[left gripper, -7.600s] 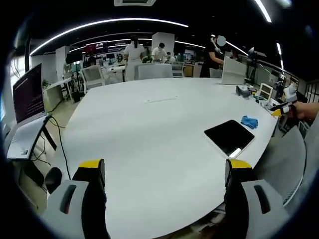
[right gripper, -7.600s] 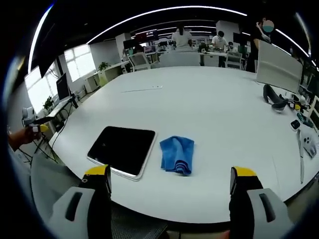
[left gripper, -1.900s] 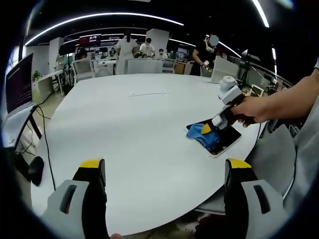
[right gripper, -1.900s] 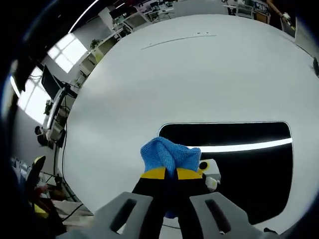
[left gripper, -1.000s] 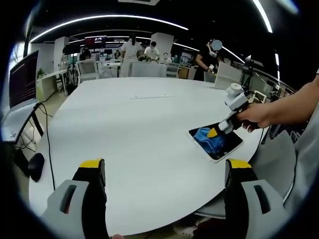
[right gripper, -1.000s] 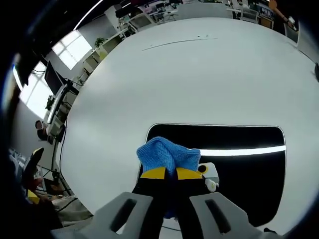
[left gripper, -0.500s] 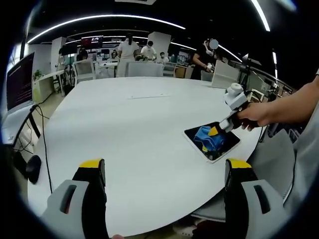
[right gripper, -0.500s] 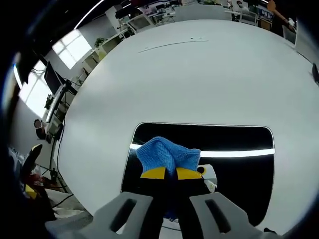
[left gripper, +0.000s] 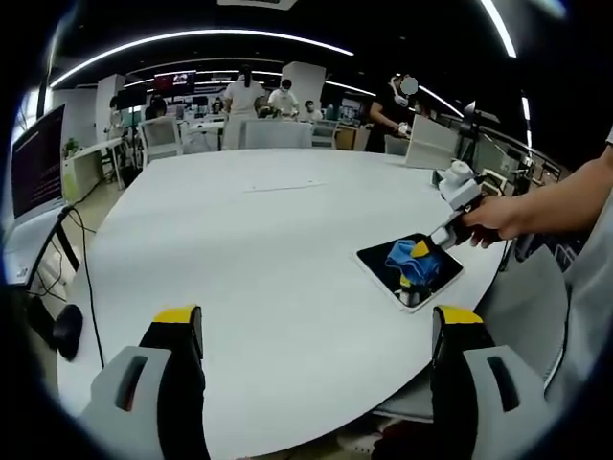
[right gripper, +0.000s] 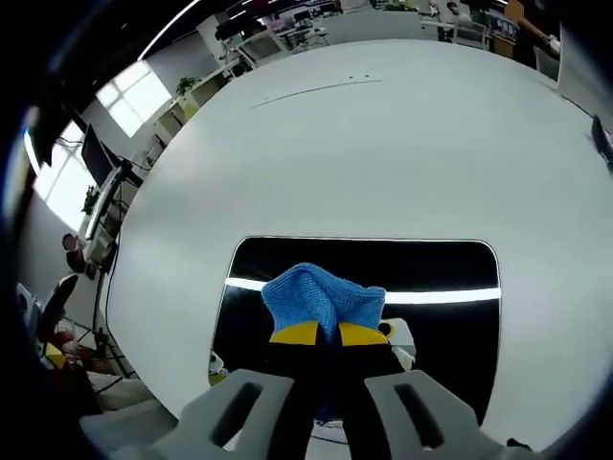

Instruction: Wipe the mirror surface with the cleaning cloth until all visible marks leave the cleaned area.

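Blue cloth (right gripper: 324, 297): bunched at frame centre, pinched in the closed right tool (right gripper: 321, 333); pressed onto the mirror (right gripper: 450, 307) to wipe it
Left tool (left gripper: 316, 331): jaws wide apart, empty; held back over the worktop (left gripper: 239, 249)

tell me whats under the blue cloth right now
The dark mirror lies flat on the white table beneath the blue cloth, which the right tool pinches. Any marks under the cloth are covered.
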### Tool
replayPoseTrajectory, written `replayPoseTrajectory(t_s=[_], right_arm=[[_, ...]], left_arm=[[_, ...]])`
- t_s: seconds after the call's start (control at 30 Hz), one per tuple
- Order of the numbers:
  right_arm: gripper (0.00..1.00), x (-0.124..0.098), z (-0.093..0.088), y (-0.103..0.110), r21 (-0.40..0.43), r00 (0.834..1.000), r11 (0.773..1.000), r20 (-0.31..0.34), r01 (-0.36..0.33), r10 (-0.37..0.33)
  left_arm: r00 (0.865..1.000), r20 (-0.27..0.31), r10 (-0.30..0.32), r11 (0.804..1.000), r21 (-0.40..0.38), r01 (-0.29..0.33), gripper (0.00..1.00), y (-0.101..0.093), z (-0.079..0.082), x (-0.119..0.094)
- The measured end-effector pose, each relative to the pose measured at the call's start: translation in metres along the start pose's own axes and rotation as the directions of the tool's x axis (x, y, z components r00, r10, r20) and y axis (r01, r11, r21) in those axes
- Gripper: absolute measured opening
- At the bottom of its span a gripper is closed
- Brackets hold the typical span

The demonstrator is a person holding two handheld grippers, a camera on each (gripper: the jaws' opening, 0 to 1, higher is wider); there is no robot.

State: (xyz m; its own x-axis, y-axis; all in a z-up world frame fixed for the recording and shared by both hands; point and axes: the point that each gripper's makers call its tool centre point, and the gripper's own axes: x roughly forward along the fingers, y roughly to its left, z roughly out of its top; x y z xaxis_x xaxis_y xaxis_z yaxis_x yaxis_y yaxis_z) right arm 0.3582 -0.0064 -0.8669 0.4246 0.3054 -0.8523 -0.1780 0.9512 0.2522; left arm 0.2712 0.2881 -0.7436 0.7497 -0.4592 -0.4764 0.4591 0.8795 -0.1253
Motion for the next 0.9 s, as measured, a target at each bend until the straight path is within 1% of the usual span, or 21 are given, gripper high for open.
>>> replayPoseTrajectory(t_s=[0.03, 0.07, 0.13, 0.2, 0.27, 0.47, 0.67, 0.73, 0.9], right_arm=[[0.00, -0.001, 0.000, -0.003, -0.006, 1.000, 1.000, -0.001, 0.006, -0.006], [0.00, -0.002, 0.000, -0.005, -0.009, 1.000, 1.000, -0.001, 0.009, -0.009], [0.00, -0.003, 0.000, -0.013, 0.006, 1.000, 1.000, 0.000, 0.016, -0.016], [0.00, -0.004, 0.001, -0.019, 0.033, 1.000, 0.999, -0.007, 0.022, -0.022], [0.00, -0.005, 0.001, -0.023, 0.028, 1.000, 0.999, -0.008, 0.026, -0.026], [0.00, -0.010, -0.001, -0.035, 0.034, 0.999, 0.999, -0.001, 0.037, -0.037], [0.00, -0.014, -0.003, -0.045, 0.038, 0.999, 0.998, 0.007, 0.043, -0.043], [0.00, -0.017, -0.004, -0.050, 0.045, 0.999, 0.998, 0.010, 0.046, -0.046], [0.00, -0.022, -0.005, -0.064, 0.066, 0.998, 0.996, 0.014, 0.055, -0.056]], left_arm=[[1.000, -0.021, -0.004, 0.999, 0.034, 0.005, 0.98, 0.000, -0.003, 0.000], [1.000, -0.025, -0.009, 0.999, 0.045, 0.010, 0.98, 0.000, -0.004, 0.000], [1.000, -0.002, -0.026, 0.999, 0.041, 0.026, 0.99, -0.004, -0.001, 0.000], [1.000, -0.001, -0.028, 0.999, 0.039, 0.028, 0.99, -0.004, -0.002, 0.001], [1.000, -0.013, -0.024, 0.999, 0.034, 0.024, 0.99, -0.003, -0.006, 0.003], [1.000, -0.002, -0.027, 1.000, 0.004, 0.027, 0.98, -0.003, -0.008, 0.005], [0.999, 0.027, -0.023, 1.000, -0.010, 0.023, 0.96, 0.000, -0.005, 0.003], [0.999, 0.045, -0.024, 1.000, -0.018, 0.025, 0.95, 0.000, -0.003, 0.002], [0.999, 0.042, -0.024, 1.000, -0.016, 0.025, 0.94, 0.000, -0.003, 0.002]])
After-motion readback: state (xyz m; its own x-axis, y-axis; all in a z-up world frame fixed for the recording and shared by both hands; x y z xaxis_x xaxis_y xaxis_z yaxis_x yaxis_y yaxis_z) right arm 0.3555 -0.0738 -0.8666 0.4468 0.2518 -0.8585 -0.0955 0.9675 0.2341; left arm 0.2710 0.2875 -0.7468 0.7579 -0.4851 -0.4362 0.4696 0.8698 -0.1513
